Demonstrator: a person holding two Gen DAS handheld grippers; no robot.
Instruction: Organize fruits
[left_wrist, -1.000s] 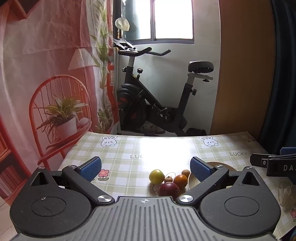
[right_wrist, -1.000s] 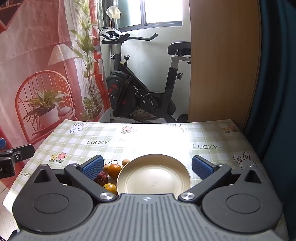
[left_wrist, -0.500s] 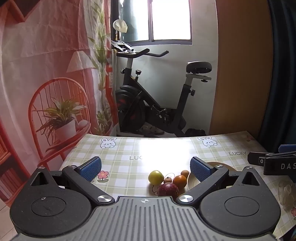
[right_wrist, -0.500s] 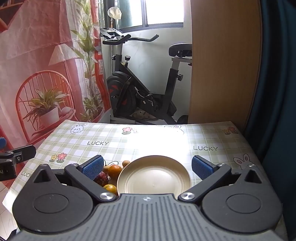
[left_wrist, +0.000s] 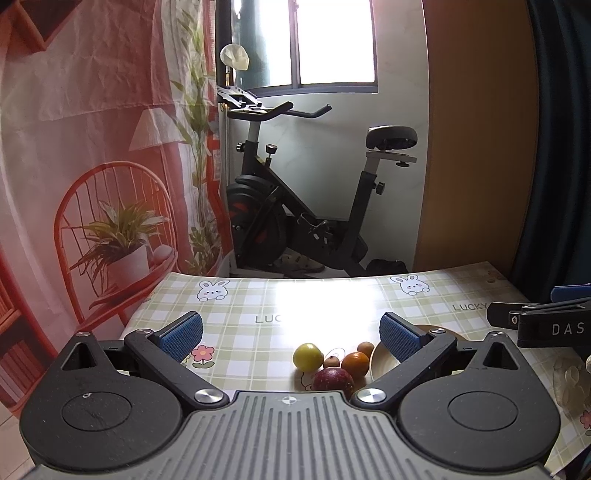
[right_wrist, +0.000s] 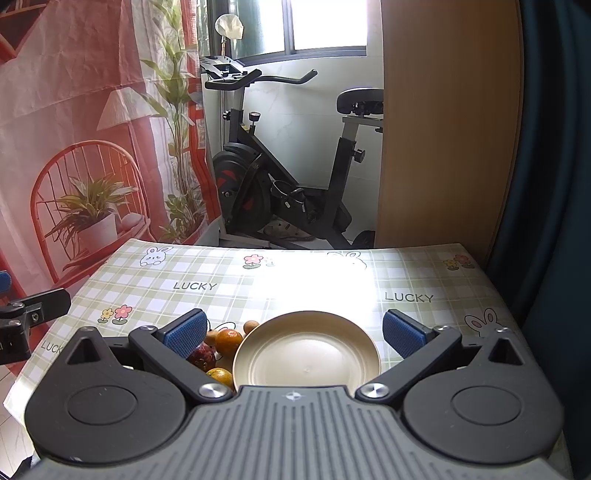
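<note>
Several fruits lie in a cluster on the checked tablecloth: a yellow-green fruit (left_wrist: 307, 356), an orange (left_wrist: 355, 363), a dark red fruit (left_wrist: 333, 380) and two small brown ones (left_wrist: 365, 348). A cream plate (right_wrist: 306, 354) with nothing on it sits just right of them. My left gripper (left_wrist: 291, 334) hangs open above the table, with the fruits between and below its fingers. My right gripper (right_wrist: 293, 332) is open over the plate; the orange (right_wrist: 229, 339) and red fruit (right_wrist: 202, 357) show by its left finger. A second orange (right_wrist: 220, 376) lies nearer.
The tablecloth (right_wrist: 207, 291) carries "LUCKY" prints and rabbits. An exercise bike (left_wrist: 295, 206) stands behind the table's far edge, a red printed curtain (left_wrist: 92, 147) hangs on the left, a wooden panel (right_wrist: 443, 129) and dark curtain on the right. A clear object (left_wrist: 570, 384) sits at the right edge.
Both grippers have drifted slightly, so the scene sits a little lower in each view. The fruits and plate have not moved. Both stay open.
</note>
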